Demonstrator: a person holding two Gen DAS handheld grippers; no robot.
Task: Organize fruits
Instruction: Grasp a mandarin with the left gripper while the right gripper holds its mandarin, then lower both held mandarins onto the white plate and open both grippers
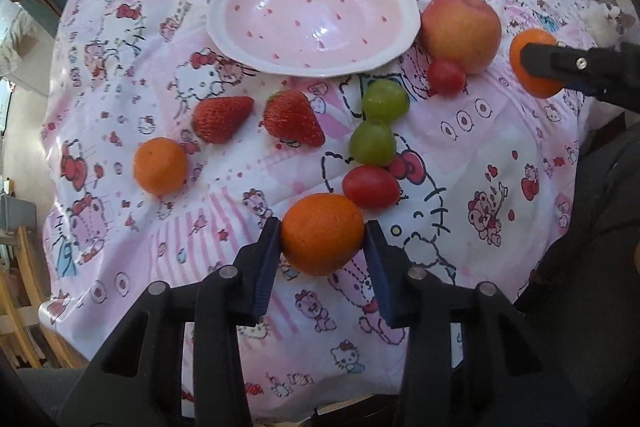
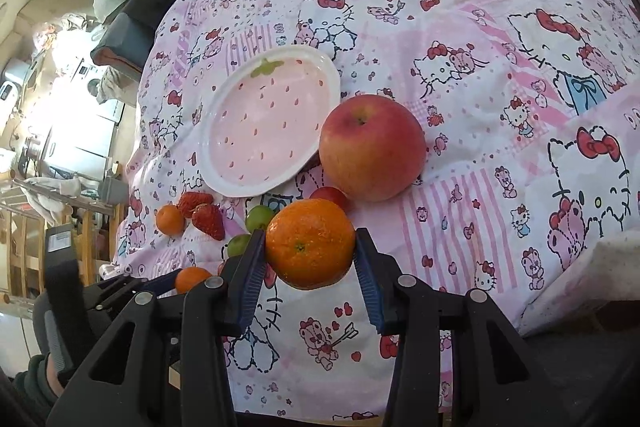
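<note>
On the pink cartoon-print cloth [image 1: 500, 147] I see an empty strawberry-patterned plate [image 1: 236, 39], a red-yellow apple [image 2: 372, 147] beside it, and scattered small fruit. My left gripper [image 1: 322, 239], pointing steeply down, pinches one glossy mandarin [image 1: 322, 233]; my right gripper [image 2: 310, 247] clamps another mandarin [image 2: 310, 243]. Only the right view shows the apple's stem dimple.
</note>
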